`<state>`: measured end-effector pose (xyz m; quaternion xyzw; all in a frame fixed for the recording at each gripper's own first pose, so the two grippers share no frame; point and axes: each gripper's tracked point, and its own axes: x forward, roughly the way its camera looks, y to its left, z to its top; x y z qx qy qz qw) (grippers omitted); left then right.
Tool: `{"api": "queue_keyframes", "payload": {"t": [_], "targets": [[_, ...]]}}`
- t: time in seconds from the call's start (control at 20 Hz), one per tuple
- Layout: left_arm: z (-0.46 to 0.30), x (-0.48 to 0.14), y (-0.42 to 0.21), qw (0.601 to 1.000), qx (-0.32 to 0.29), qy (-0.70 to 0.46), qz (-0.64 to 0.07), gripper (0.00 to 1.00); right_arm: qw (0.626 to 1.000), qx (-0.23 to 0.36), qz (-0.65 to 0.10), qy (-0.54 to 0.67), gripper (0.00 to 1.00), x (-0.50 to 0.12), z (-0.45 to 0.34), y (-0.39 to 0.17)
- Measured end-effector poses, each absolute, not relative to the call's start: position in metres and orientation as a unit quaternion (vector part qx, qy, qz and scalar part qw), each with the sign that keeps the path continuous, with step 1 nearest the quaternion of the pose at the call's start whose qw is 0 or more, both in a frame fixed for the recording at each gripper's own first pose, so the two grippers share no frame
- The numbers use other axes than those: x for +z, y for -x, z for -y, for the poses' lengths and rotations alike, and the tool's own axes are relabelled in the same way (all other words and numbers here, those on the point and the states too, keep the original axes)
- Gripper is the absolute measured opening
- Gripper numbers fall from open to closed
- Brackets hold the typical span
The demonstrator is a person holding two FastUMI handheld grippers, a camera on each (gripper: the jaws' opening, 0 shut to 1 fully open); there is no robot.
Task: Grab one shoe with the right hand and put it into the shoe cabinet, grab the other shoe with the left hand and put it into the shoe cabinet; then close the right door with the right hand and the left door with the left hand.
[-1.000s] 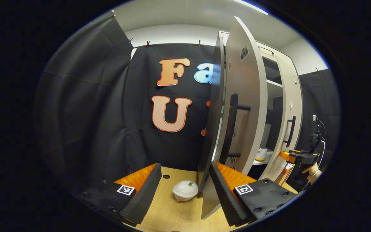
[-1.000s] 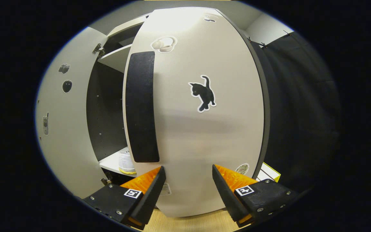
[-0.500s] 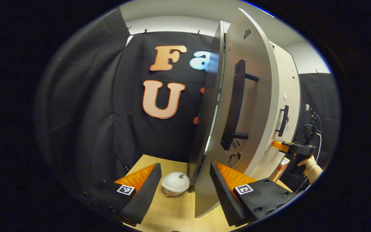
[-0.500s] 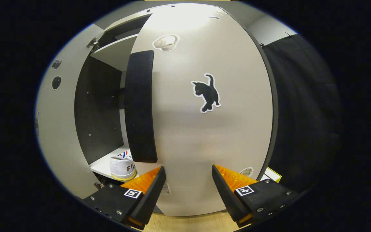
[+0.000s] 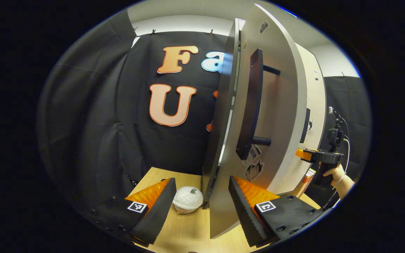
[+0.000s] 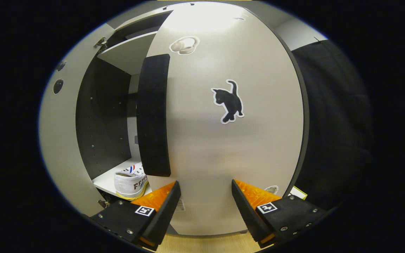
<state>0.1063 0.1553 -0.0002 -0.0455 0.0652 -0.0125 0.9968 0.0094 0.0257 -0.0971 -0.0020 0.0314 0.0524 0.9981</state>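
The right gripper is spread wide with nothing in it, fingers close against the pale right door bearing a black cat sticker and a tall black handle. Left of that door, a white sneaker sits on the cabinet shelf. The left gripper is also wide open, straddling the edge of the left door.

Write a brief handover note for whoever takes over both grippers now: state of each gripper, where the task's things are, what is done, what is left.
Left gripper: open, empty, at the edge of the pale grey left door, which is ajar.
Right gripper: open, empty, facing the pale grey right door with a black cat sticker, not fully shut.
A white canvas shoe sits on the white cabinet shelf; the second shoe cannot be made out.
Left: shut the right door, then the left.
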Motion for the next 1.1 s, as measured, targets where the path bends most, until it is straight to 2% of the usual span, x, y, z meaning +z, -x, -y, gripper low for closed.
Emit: {"api": "queue_keyframes", "payload": {"t": [0.25, 0.3, 0.7, 0.85, 1.0, 1.1], "targets": [[-0.149, 0.002, -0.106, 0.997, -0.007, 0.051, -0.063, 0.99, 0.998, 0.047, -0.015, 0.025, 0.92, -0.086, -0.009, 0.010], [-0.144, 0.000, -0.106, 0.997, -0.008, 0.049, -0.062, 0.96, 0.998, 0.046, -0.007, 0.029, 0.92, -0.081, -0.005, 0.018], [-0.066, 0.002, -0.123, 0.995, -0.076, 0.043, -0.056, 0.99, 0.998, 0.027, 0.034, 0.047, 0.93, -0.051, 0.039, 0.062], [-0.050, 0.000, -0.135, 0.995, -0.081, 0.034, -0.054, 0.94, 0.998, 0.017, 0.044, 0.049, 0.93, -0.039, 0.058, 0.077], [-0.038, -0.005, -0.147, 0.994, -0.085, 0.039, -0.056, 0.99, 0.998, 0.009, 0.052, 0.046, 0.92, -0.031, 0.075, 0.089], [-0.028, -0.005, -0.157, 0.993, -0.095, 0.043, -0.057, 0.99, 0.997, 0.002, 0.055, 0.047, 0.93, -0.029, 0.086, 0.095]]}}
